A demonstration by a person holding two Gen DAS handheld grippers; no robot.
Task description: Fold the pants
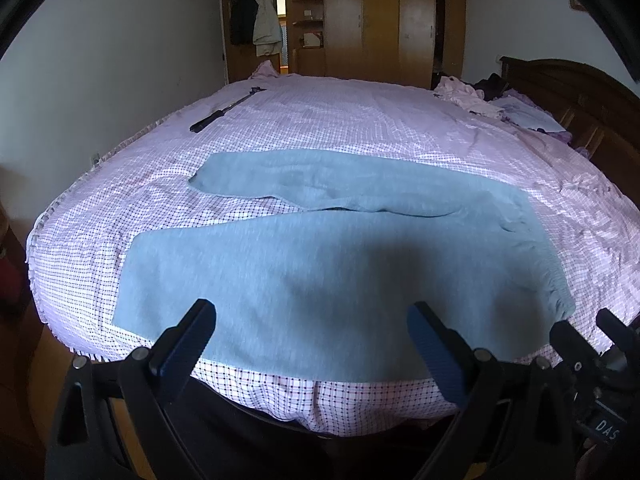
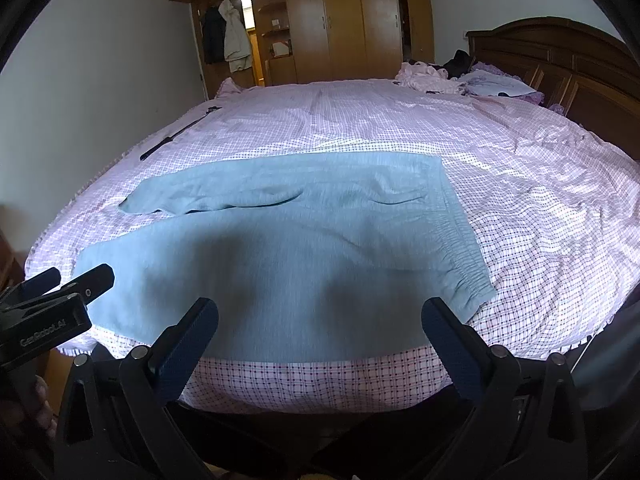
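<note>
Light blue-grey pants [image 1: 320, 256] lie spread flat on the bed, waistband [image 1: 552, 276] to the right, legs reaching left. The far leg [image 1: 280, 180] angles away from the near one. My left gripper [image 1: 312, 310] hovers open above the near leg, close to the bed's front edge, nothing between its fingers. In the right wrist view the same pants [image 2: 300, 248] fill the middle, elastic waistband [image 2: 468, 256] at right. My right gripper [image 2: 320, 308] is open over the seat area and holds nothing. The left gripper [image 2: 60, 296] shows at that view's left edge.
The bed [image 1: 360, 120] has a pink checked cover. A black stick-like object [image 1: 224, 114] lies at the far left. Crumpled clothes [image 1: 480, 98] pile near the wooden headboard [image 2: 560, 64]. A wardrobe [image 2: 340, 20] with hanging jackets stands beyond the bed.
</note>
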